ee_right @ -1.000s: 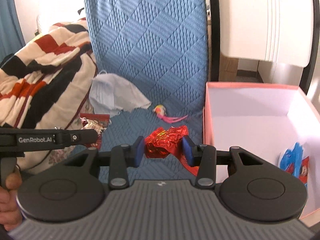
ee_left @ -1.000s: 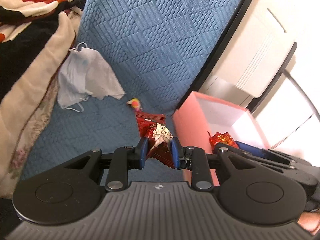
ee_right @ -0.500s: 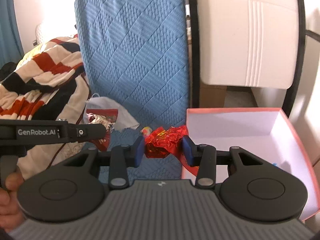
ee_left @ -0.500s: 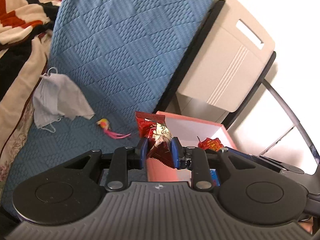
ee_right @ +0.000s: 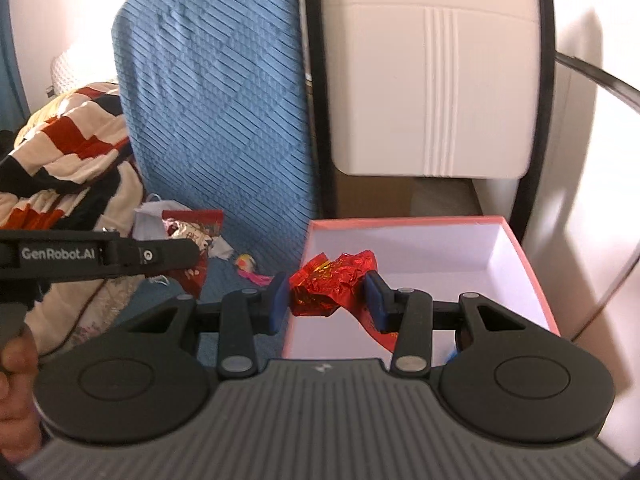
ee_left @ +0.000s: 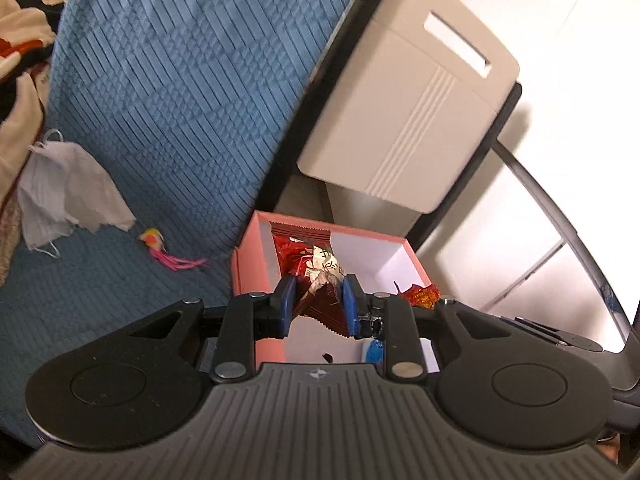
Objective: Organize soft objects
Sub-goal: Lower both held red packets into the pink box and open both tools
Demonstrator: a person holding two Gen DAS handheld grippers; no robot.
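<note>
Far left of the left gripper (ee_left: 316, 300), a white face mask (ee_left: 68, 196) lies crumpled on the blue quilted cover (ee_left: 180, 80), and nearer it a small yellow toy with a pink tail (ee_left: 168, 252) rests on the same cover. The left gripper is clamped on a dark red snack packet (ee_left: 316, 268), held over the left part of the pink box (ee_left: 248, 276). Low in the box, just right of that gripper, shows a blue wrapper (ee_left: 374, 350). The right gripper (ee_right: 327, 296) pinches a crumpled red foil wrapper (ee_right: 332, 284) above the box's near left corner, its white inside open ahead and to the right
</note>
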